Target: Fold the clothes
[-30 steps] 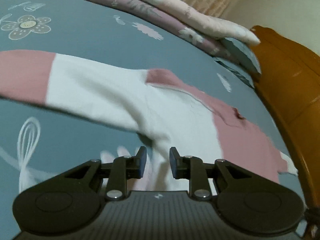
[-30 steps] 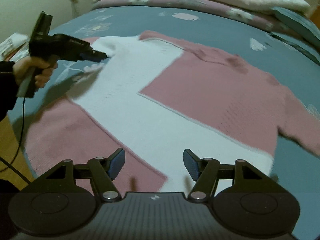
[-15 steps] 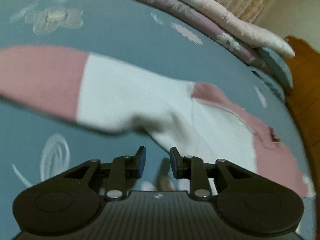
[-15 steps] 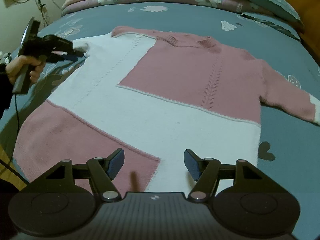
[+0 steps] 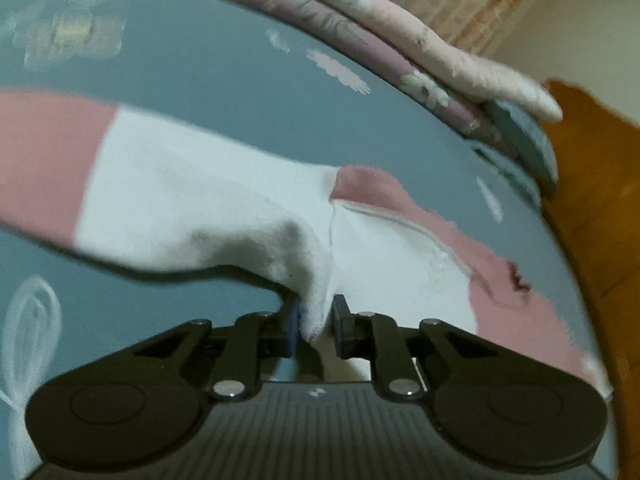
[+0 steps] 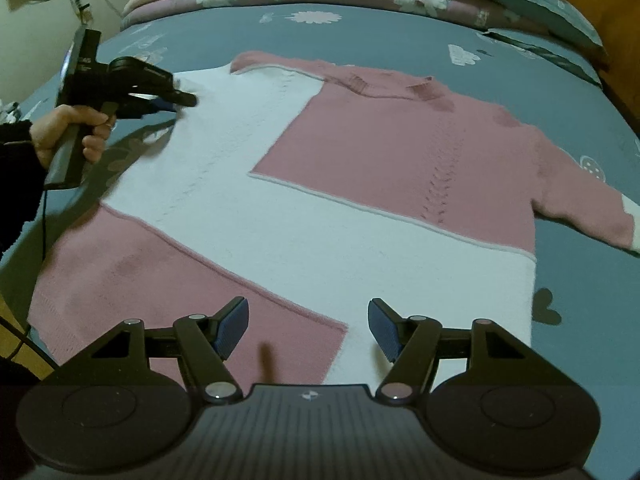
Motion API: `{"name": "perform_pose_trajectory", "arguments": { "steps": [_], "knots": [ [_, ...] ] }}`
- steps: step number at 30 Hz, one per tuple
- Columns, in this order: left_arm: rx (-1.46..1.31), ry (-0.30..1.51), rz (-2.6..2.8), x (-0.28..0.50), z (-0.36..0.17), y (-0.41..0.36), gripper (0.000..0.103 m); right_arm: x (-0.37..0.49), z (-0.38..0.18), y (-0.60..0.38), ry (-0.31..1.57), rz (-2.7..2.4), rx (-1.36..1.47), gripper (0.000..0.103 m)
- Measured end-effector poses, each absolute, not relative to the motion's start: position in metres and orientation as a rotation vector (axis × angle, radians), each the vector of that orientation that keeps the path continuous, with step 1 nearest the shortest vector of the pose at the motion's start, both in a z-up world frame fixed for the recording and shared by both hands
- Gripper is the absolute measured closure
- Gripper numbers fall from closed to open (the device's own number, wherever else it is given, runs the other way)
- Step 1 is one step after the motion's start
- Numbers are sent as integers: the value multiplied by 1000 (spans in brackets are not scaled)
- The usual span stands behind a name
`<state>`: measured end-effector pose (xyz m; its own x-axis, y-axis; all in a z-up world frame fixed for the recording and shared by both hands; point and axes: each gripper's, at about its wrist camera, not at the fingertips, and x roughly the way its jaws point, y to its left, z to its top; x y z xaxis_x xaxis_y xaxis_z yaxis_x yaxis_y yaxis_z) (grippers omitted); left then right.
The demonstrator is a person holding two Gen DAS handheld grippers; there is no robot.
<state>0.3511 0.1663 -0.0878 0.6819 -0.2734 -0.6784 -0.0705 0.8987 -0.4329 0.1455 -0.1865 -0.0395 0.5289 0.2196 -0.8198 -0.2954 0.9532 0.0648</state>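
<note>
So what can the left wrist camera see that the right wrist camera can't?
Only the left wrist view shows the left tool up close, its jaws just closing, pinching white fabric where the sleeve joins the sweater's body, and the sleeve stretching away with its pink end.

Only the right wrist view shows the whole pink and white sweater spread flat, the hand holding the left tool, and the open right tool hovering over the sweater's bottom edge.

Both show the blue bedsheet and the folded floral quilts at the far end.
</note>
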Motion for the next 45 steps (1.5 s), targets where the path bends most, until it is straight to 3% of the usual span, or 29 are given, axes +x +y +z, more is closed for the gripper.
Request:
{"name": "perform_pose_trajectory", "arguments": {
  "steps": [3, 11, 14, 16, 23, 29, 31, 32, 33, 39, 43, 45],
  "knots": [
    [-398, 841, -92, 353, -83, 168, 68, 144, -41, -191, 972, 285, -71, 32],
    [-470, 847, -336, 310, -54, 168, 69, 151, -44, -199, 966, 260, -41, 31],
    [-448, 898, -425, 308, -68, 149, 68, 157, -47, -198, 969, 257, -45, 31],
    [-373, 929, -366, 307, -80, 140, 72, 158, -46, -196, 963, 260, -47, 31],
    [-330, 810, -313, 286, -69, 160, 73, 154, -47, -201, 968, 258, -37, 31],
    [-199, 858, -293, 300, -87, 138, 74, 156, -51, -201, 970, 259, -28, 31],
    [-133, 842, -284, 300, -86, 127, 83, 155, -50, -200, 965, 270, -33, 31],
    [-142, 842, -264, 301, -85, 127, 94, 155, -50, -200, 964, 271, -37, 31],
    [-169, 844, -243, 301, -84, 129, 95, 155, -50, -200, 965, 267, -43, 31],
    [-319, 852, -132, 284, -81, 165, 92, 153, -52, -208, 970, 250, -27, 31],
    [-336, 796, -155, 280, -65, 169, 94, 156, -51, -213, 960, 229, -25, 31],
    [-334, 766, -256, 281, -57, 159, 82, 165, -48, -214, 944, 228, -41, 31]
  ]
}}
